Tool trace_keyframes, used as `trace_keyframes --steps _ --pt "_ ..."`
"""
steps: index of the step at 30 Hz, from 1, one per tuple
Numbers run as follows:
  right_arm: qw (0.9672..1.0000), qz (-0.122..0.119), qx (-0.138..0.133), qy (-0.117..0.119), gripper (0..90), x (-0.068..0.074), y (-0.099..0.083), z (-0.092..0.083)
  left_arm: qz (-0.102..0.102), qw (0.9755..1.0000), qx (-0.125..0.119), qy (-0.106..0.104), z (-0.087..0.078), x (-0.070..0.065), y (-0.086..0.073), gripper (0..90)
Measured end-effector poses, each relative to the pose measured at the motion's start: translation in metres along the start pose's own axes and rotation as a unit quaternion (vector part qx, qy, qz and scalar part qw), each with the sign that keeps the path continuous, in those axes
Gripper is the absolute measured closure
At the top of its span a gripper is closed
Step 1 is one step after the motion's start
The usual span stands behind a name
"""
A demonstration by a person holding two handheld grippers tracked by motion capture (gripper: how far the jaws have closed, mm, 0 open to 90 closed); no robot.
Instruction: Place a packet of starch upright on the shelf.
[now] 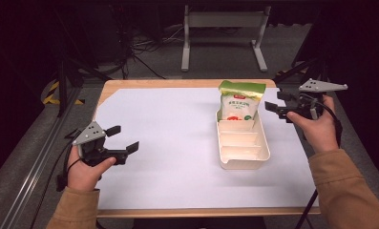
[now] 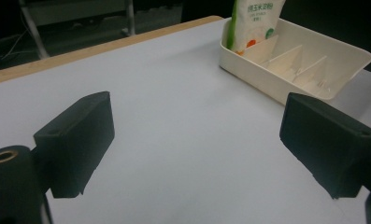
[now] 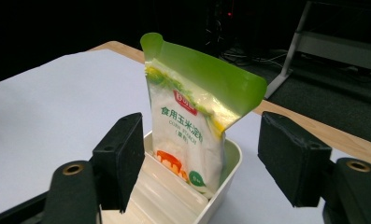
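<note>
Our left tongs (image 1: 121, 138) hover low over the bare white surface (image 1: 168, 143), jaws spread wide and holding nothing. Our right tongs (image 1: 271, 109) hang just beside the far end of the divided tray (image 1: 244, 162), jaws also apart, with the starch pouch (image 3: 188, 135) straight ahead between them, standing upright in the tray's farthest compartment. We judge this the approach to a grasp: next we ease forward and close on the pouch's upper part.
</note>
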State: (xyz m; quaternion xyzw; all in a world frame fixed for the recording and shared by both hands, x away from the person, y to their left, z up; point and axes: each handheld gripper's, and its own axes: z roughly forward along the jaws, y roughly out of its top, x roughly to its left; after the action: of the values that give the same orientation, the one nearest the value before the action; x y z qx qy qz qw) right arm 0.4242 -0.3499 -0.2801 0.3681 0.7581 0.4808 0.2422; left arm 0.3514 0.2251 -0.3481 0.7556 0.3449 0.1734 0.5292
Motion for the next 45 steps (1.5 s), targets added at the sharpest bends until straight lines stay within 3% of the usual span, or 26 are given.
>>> trace_keyframes --steps 3,12,16,22,29,34,39,45 --pt "1.0 -0.003 -0.005 0.002 31.7 0.001 -0.003 -0.008 -0.005 1.0 -0.008 -0.001 -0.004 0.003 0.0 11.0" --pt "0.9985 -0.029 -0.036 0.031 30.2 0.005 -0.02 -0.031 0.008 0.9999 0.0 -0.009 -0.006 0.006 -0.004 10.8" --pt "0.9986 -0.027 -0.036 0.027 30.2 0.005 -0.03 -0.035 0.008 0.9999 0.01 -0.009 -0.005 0.007 -0.009 10.7" --pt "0.9989 -0.017 -0.039 0.019 30.2 0.003 -0.05 -0.037 0.006 0.9998 0.016 -0.005 -0.005 0.01 -0.016 10.8" --pt "0.999 -0.026 -0.034 0.01 30.1 0.006 -0.071 -0.036 0.002 0.9999 0.009 0.006 -0.009 0.015 -0.023 11.6" --pt "0.9992 -0.018 -0.035 0.006 29.6 0.006 -0.084 -0.034 0.0 0.9999 0.012 0.008 -0.009 0.017 -0.027 11.6" --pt "0.9994 0.006 -0.035 -0.002 28.7 0.002 -0.105 -0.029 -0.007 0.9998 0.013 0.012 -0.007 0.019 -0.033 11.6" --pt "0.9996 0.011 -0.023 -0.009 28.4 0.0 -0.119 -0.024 -0.013 0.9997 0.013 0.014 -0.005 0.021 -0.038 11.6"
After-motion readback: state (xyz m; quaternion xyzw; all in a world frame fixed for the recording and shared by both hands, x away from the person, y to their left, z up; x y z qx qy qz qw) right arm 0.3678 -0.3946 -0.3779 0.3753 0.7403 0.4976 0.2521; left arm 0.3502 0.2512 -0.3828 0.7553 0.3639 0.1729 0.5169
